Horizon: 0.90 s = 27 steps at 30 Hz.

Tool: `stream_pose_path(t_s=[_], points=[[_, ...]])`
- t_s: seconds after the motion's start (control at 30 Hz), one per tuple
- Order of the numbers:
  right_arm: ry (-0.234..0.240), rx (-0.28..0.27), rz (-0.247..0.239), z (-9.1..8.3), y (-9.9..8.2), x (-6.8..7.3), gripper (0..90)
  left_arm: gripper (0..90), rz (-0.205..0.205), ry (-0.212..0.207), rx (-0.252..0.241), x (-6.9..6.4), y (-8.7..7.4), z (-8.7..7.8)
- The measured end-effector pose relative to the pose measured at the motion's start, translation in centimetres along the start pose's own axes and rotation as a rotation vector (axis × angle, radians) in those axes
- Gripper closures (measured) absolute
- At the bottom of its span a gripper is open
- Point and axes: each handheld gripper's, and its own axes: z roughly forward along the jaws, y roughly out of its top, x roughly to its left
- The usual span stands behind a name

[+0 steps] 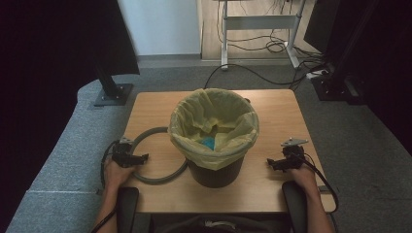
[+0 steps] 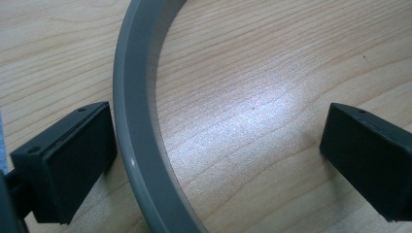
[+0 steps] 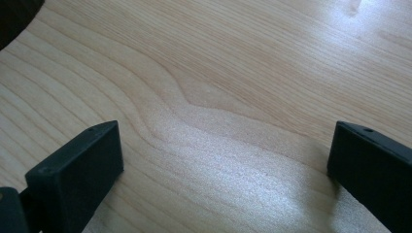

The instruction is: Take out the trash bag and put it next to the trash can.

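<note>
A black bin (image 1: 214, 172) lined with a yellow bag (image 1: 194, 121) stands in the middle of the wooden table (image 1: 277, 111); something blue (image 1: 208, 142) lies inside it. A grey ring (image 1: 156, 180) lies flat on the table to the bin's left, its right side hidden by the bin. My left gripper (image 1: 141, 158) is open at the ring's left arc. In the left gripper view the ring (image 2: 133, 121) runs between the jaws of the left gripper (image 2: 218, 126), close to the left pad, with no pad pressing on it. To the right of the bin, my right gripper (image 1: 272, 164) (image 3: 226, 141) stands open over bare wood.
A black monitor stand (image 1: 112, 92) sits on the grey floor beyond the table's far left corner. A white desk frame (image 1: 257, 29) and loose cables (image 1: 272, 48) lie farther back. Dark equipment (image 1: 340, 82) stands at the far right. Bare wood surrounds the bin on the right.
</note>
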Motion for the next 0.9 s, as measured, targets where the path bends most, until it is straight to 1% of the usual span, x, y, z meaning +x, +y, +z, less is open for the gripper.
stream_pose_path(t_s=[0.2, 0.37, 0.47, 0.5, 0.57, 0.67, 0.73, 0.9], points=[[0.003, 0.017, -0.002, -0.1, 0.1, -0.1, 0.0, 0.0, -0.01, 0.005, 0.037, -0.1, 0.5, -0.1], [0.012, 0.027, -0.025, -0.3, 0.3, 0.0, 0.0, 1.1, -0.009, -0.006, 0.056, -0.2, 0.7, -0.2], [0.016, 0.015, -0.028, -0.5, 0.5, 0.1, 0.0, 1.1, -0.009, -0.01, 0.052, -0.2, 0.9, -0.5], [0.026, 0.0, -0.029, -0.9, 0.8, 0.2, 0.0, 1.1, -0.007, -0.01, 0.045, -0.2, 1.1, -0.7], [0.032, -0.004, -0.026, -1.2, 0.9, 0.2, 0.0, 1.1, 0.0, -0.007, 0.039, -0.3, 1.4, -1.0], [0.049, -0.013, -0.038, -1.7, 1.3, 0.3, 0.0, 1.1, 0.011, -0.01, 0.034, -0.6, 1.7, -1.5], [0.056, -0.012, -0.049, -2.0, 1.5, 0.4, 0.0, 0.9, 0.018, -0.01, 0.039, -0.7, 2.0, -1.7], [0.081, -0.001, -0.042, -2.8, 2.0, 0.6, 0.0, 1.8, 0.026, -0.022, 0.043, -1.0, 2.7, -2.6]])
